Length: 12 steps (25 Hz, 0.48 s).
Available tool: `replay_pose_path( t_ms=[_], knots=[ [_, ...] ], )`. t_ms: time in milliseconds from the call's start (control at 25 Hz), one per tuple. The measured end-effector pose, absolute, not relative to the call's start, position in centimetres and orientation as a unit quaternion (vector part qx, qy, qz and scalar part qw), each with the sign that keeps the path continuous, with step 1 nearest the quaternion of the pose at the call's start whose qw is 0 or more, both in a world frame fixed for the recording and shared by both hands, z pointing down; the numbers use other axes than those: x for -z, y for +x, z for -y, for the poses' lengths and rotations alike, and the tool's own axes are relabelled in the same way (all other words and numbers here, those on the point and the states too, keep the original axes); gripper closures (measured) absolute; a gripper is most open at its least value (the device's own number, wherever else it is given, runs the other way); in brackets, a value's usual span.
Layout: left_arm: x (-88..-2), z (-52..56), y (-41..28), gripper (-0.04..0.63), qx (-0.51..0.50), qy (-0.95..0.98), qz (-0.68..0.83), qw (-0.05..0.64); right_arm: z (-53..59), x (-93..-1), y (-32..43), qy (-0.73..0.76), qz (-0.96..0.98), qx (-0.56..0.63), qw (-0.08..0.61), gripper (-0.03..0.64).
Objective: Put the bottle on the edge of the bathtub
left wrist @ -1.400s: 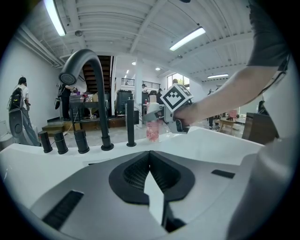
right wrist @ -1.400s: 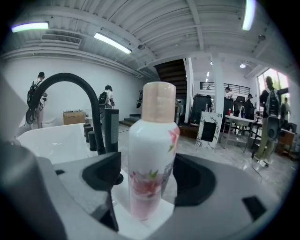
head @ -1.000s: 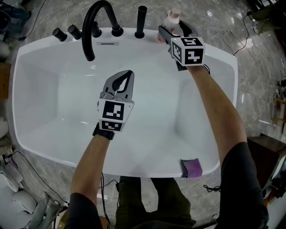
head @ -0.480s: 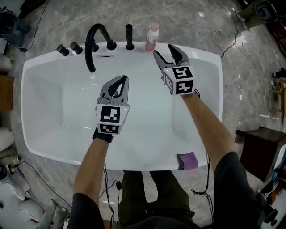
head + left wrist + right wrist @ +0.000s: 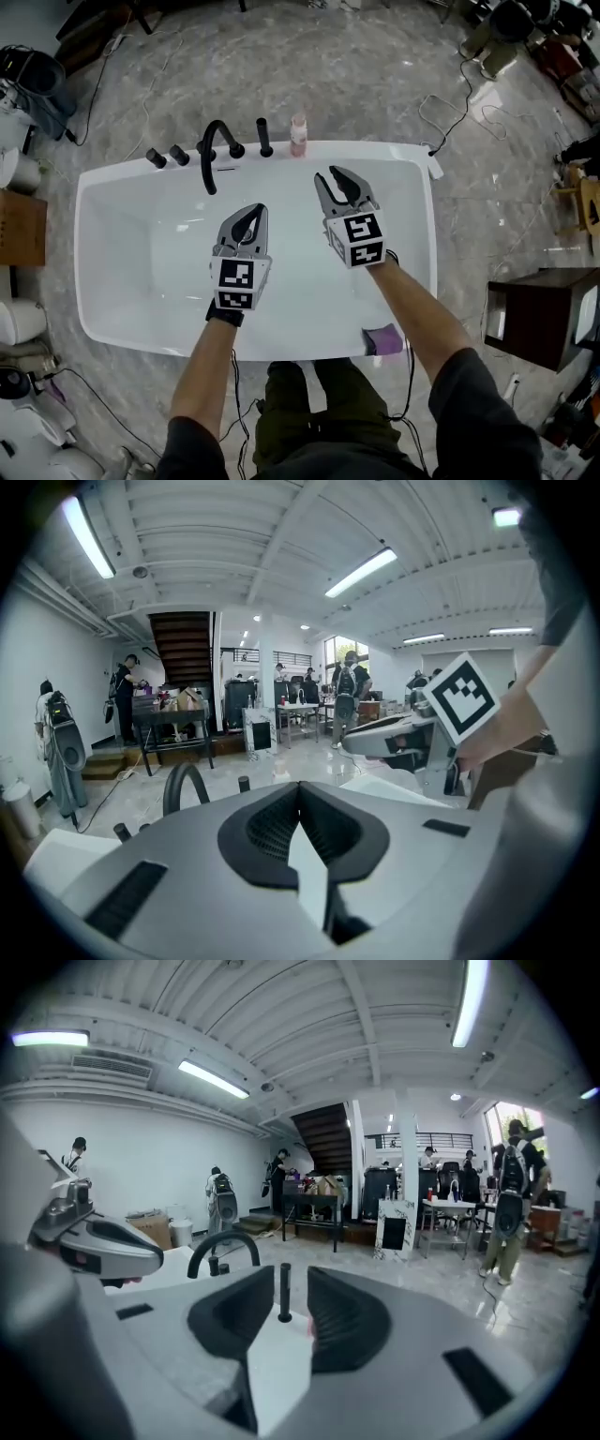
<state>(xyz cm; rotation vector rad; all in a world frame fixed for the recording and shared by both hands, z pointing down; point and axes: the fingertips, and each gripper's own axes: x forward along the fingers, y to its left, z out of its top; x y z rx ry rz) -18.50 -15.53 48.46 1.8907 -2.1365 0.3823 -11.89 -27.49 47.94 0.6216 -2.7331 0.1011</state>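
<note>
Bottle (image 5: 298,137) stands upright on the far rim of the bathtub (image 5: 394,155), just right of the black pillar tap (image 5: 265,138), w/ nothing holding it, so the task looks done imo. Right hand-held gripper (image 5: 330,174) hangs over the tub's middle, jaws partway apart w/ nothing btwn them. They've just been closing on air. In its own view only the pillar tap & what looks like a pink sliver of the bottle show thru the gap, far off. Left hand-held gripper (image 5: 253,210) sits beside it, jaws together at the tips, empty. Key relation: the bottle lies ahead of the right hand-held gripper & a bit to its left, well apart, long axis vertical. The right hand is nearer. The left is further off & has the curved faucet (image 5: 217,150) more in its line. If a re-grip were needed, I'd judge the right side goes straight fwd w/ jaws reopened either side of the upright body. Risk = knocking the bottle off the narrow rim. Purple cloth (image 5: 384,339) lies on the near rim, well apart from all this.
</note>
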Motion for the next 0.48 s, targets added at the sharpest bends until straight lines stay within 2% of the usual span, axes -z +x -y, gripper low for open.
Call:
replay_pose_path(
  t_ms=[480],
  knots=[
    [-38.2, 12.5, -14.5, 0.592, -0.12, 0.663, 0.729, 0.12, 21.6, -37.6, -5.9, 0.241, 0.958, -0.042, 0.149, 0.603]
  ],
)
